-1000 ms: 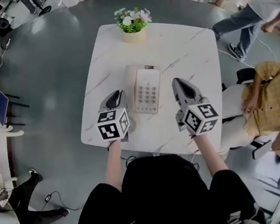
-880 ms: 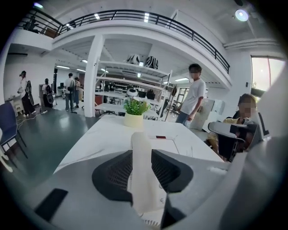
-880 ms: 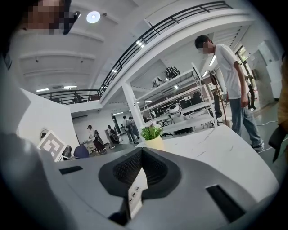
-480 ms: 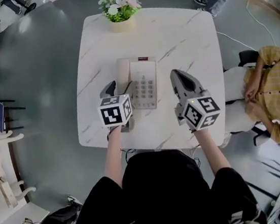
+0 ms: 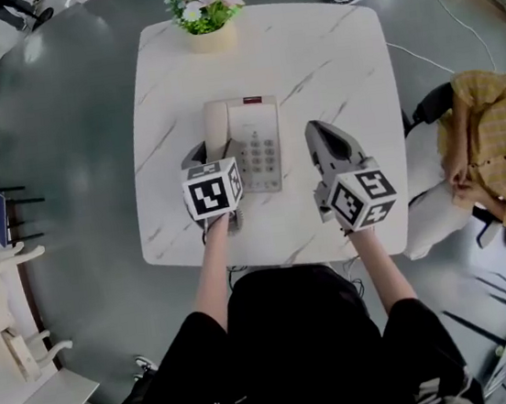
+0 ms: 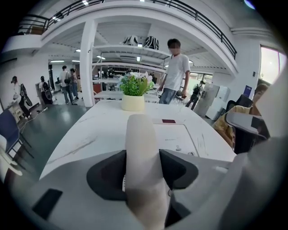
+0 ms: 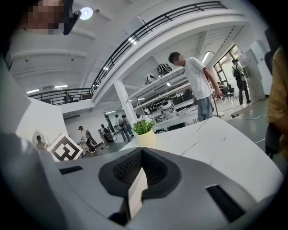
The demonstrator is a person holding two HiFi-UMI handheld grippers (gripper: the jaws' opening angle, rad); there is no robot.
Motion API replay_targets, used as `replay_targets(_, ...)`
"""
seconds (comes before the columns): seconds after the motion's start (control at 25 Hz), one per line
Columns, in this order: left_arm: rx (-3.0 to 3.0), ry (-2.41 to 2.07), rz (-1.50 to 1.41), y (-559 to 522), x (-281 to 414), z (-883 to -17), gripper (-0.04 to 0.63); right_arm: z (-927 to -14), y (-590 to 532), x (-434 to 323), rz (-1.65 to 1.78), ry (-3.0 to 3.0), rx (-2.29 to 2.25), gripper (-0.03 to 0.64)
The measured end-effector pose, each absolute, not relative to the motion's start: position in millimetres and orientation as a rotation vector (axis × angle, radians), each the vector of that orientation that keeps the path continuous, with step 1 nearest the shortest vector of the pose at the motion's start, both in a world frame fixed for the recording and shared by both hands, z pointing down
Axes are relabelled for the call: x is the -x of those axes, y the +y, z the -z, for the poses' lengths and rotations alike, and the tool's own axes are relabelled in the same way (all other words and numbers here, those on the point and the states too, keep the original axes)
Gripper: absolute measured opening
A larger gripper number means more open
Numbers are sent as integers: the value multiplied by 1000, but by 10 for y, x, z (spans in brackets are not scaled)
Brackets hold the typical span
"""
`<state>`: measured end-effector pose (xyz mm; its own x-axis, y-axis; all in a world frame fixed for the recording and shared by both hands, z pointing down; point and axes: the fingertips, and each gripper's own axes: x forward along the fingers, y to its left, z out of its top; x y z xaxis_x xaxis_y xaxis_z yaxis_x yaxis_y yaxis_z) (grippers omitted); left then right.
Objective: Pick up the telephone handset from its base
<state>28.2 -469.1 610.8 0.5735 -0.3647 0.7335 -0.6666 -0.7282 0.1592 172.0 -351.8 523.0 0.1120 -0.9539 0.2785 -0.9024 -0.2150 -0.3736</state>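
Observation:
A cream telephone base (image 5: 259,145) with a keypad sits mid-table, and its handset (image 5: 215,123) lies in the cradle along the base's left side. My left gripper (image 5: 208,154) points down over the handset's near end. In the left gripper view the handset (image 6: 141,143) runs between the two dark pads of the left gripper (image 6: 142,170). The jaws are closing, and both pads sit against the handset's sides. My right gripper (image 5: 319,129) hovers to the right of the base, shut and empty. Its pads (image 7: 135,173) meet in the right gripper view.
The white marble table (image 5: 336,56) carries a potted flower plant (image 5: 206,13) at its far edge. A person in a yellow shirt (image 5: 495,146) sits close to the table's right side. Grey floor surrounds the table, and other people stand far off.
My left gripper moved forward and down from beside the phone's front left corner, and its jaws now straddle the handset. The right gripper sank slightly.

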Motion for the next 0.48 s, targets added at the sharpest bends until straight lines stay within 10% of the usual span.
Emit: replay_targets(0.48, -2402, -839, -871, -4673, -270, -6010, 209, -5149, -3478, -1707, 711, 1898, 2256, -9)
